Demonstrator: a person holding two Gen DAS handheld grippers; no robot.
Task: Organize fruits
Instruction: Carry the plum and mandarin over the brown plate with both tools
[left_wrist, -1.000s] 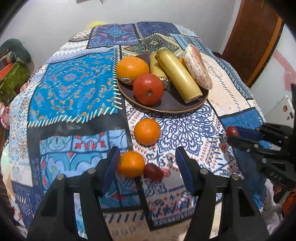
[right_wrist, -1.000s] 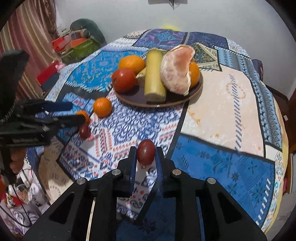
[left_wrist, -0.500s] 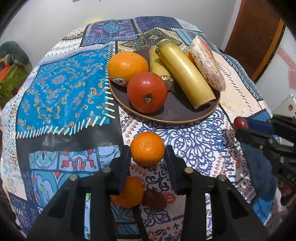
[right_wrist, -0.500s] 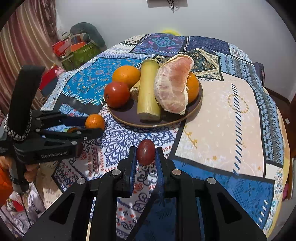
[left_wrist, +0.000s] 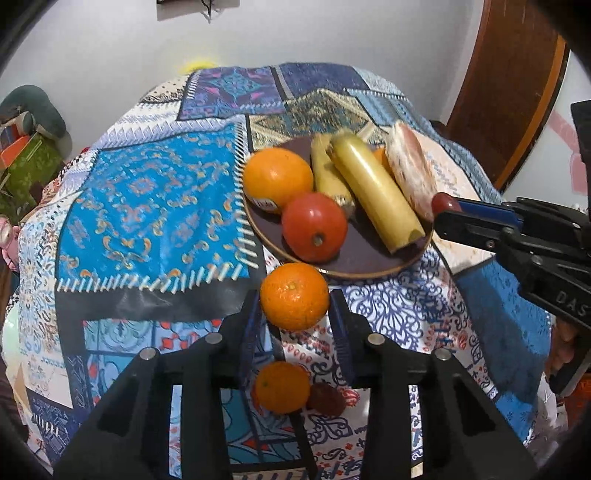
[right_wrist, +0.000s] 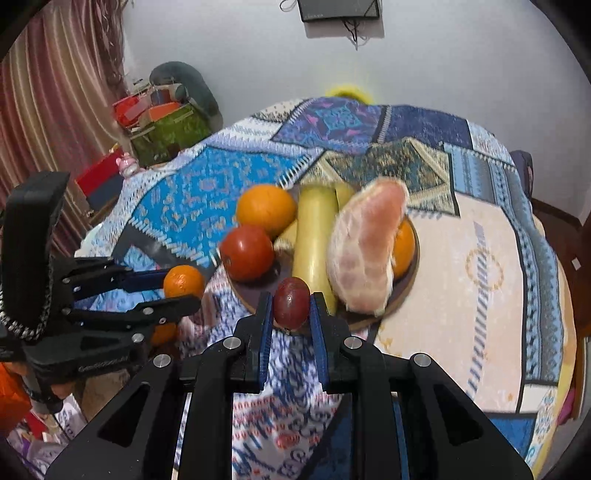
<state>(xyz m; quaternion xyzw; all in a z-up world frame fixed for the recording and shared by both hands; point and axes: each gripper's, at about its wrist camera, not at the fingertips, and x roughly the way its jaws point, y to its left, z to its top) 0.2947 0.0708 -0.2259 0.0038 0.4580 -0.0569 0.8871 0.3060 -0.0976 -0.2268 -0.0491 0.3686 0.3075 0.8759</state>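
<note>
Both your grippers carry fruit above the patterned tablecloth (left_wrist: 147, 206), angled down toward the brown plate (left_wrist: 369, 264).

Your left gripper (left_wrist: 295, 314) is clamped on a small mandarin (left_wrist: 294, 296), held just short of the plate's near rim; your right gripper (right_wrist: 291, 306) pinches a dark red grape (right_wrist: 291, 303) over the plate's near edge. The plate holds a large orange (left_wrist: 277, 176), a red tomato (left_wrist: 314, 226), two bananas (left_wrist: 373, 192), a peeled pomelo segment (right_wrist: 365, 254) and a second orange (right_wrist: 403, 248) behind the segment. A second mandarin (left_wrist: 282, 387) and a dark red fruit (left_wrist: 327, 398) lie on the cloth, touching, below your left gripper.
</note>
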